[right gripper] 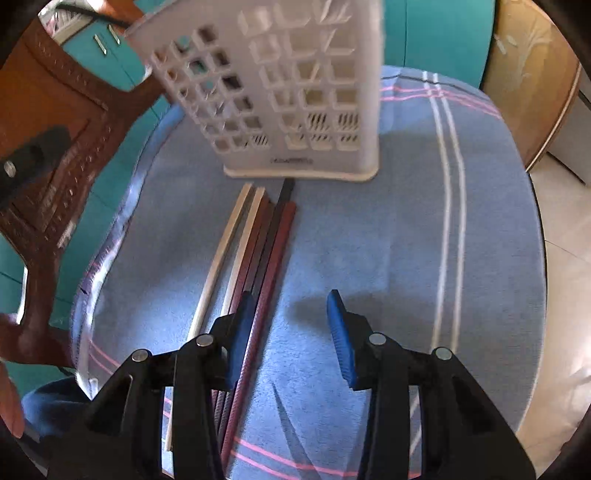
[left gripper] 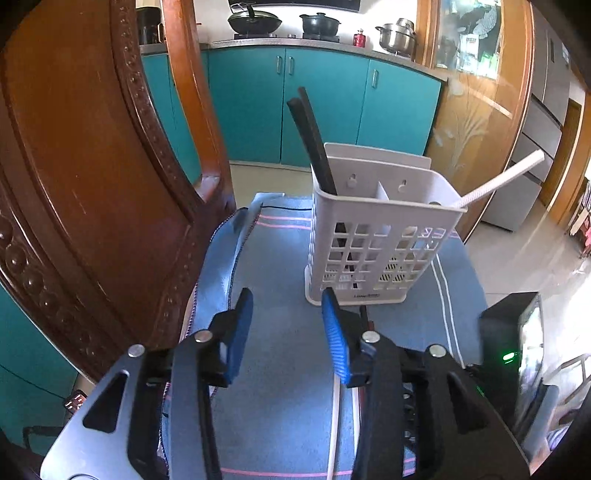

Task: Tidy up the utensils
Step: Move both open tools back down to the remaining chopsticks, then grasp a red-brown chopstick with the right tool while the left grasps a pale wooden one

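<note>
Left wrist view: left claw [left gripper: 288,317] open, empty, before white slotted plastic utensil holder [left gripper: 373,236] holding black chopsticks [left gripper: 314,144], base lettering unreadable; right wrist view: right claw [right gripper: 291,317] open, empty, over loose chopsticks [right gripper: 255,240] on blue-clothed desk [right gripper: 388,240].

Setting: domestic kitchen with adjoining dining area in a home.

Evidence, placed relative to the left gripper's jaws:
- Far ahead, above: countertop [left gripper: 325,46] over teal cabinet doors [left gripper: 321,107] with metal handles.
- On that counter: gas hob carrying a lidded black wok [left gripper: 255,20] and a black pot [left gripper: 319,24]; to the right, a steel stockpot [left gripper: 397,35] and a small red canister [left gripper: 359,38].
- Ahead right: etched glass sliding door [left gripper: 469,122] in a wooden frame; beyond it, a grey refrigerator [left gripper: 546,110].
- Left: carved wooden chair back [left gripper: 92,177].
- Directly beneath: blue striped cloth [left gripper: 280,332].
- Lower right: glossy tiled floor [left gripper: 524,254].
</note>
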A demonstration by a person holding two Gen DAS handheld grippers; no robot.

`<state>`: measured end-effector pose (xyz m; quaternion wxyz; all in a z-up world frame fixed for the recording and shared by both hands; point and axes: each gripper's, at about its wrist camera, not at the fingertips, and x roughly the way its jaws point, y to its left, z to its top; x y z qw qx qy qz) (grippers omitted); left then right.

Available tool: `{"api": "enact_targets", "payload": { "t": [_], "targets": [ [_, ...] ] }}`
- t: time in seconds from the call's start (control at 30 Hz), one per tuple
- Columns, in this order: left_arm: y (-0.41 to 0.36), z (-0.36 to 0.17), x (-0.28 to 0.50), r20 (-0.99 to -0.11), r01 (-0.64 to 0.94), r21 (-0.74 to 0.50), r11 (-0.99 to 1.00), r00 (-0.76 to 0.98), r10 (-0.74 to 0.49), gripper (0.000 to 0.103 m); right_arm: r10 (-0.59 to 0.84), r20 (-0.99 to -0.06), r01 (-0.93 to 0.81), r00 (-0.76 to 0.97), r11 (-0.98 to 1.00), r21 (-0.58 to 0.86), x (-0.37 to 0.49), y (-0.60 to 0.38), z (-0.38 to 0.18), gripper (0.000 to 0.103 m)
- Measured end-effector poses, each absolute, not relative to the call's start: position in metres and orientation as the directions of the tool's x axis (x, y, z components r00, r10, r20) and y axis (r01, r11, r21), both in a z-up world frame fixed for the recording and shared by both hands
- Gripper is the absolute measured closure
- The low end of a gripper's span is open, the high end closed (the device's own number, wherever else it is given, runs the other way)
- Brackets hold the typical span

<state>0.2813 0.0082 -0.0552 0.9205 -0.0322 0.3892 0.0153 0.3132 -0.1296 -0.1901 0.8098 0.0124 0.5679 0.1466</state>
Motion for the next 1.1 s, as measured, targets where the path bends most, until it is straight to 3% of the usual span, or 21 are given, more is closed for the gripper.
{"api": "enact_targets", "payload": {
  "t": [0.2, 0.57, 0.77, 0.83, 0.87, 1.1],
  "targets": [
    [0.013, -0.070, 0.285, -0.760, -0.074, -0.039, 0.996, 0.650, 0.019, 0.060, 0.187, -0.915, -0.264, 0.358, 0.960, 0.093, 0.307, -0.109, -0.198, 0.062],
    [0.024, -0.094, 0.288, -0.813, -0.081, -0.004, 0.997, 0.580, 0.044, 0.055, 0.208, -0.936, -0.241, 0.285, 0.960, 0.141, 0.325, -0.129, -0.195, 0.067],
    [0.016, -0.102, 0.291, -0.832, -0.038, 0.007, 0.999, 0.553, 0.027, 0.050, 0.125, -0.927, -0.276, 0.353, 0.961, 0.025, 0.321, -0.112, -0.199, 0.067],
    [0.013, -0.109, 0.292, -0.847, -0.020, 0.000, 1.000, 0.532, 0.011, 0.050, 0.100, -0.922, -0.288, 0.375, 0.958, -0.013, 0.319, -0.103, -0.200, 0.074],
    [0.012, -0.113, 0.293, -0.855, -0.011, -0.005, 1.000, 0.518, 0.001, 0.050, 0.109, -0.925, -0.279, 0.365, 0.960, 0.003, 0.321, -0.106, -0.199, 0.091],
    [-0.001, -0.140, 0.299, -0.892, 0.055, -0.047, 0.997, 0.446, -0.067, 0.050, 0.122, -0.940, -0.145, 0.317, 0.986, 0.079, 0.332, -0.153, -0.197, 0.096]
  ]
}}
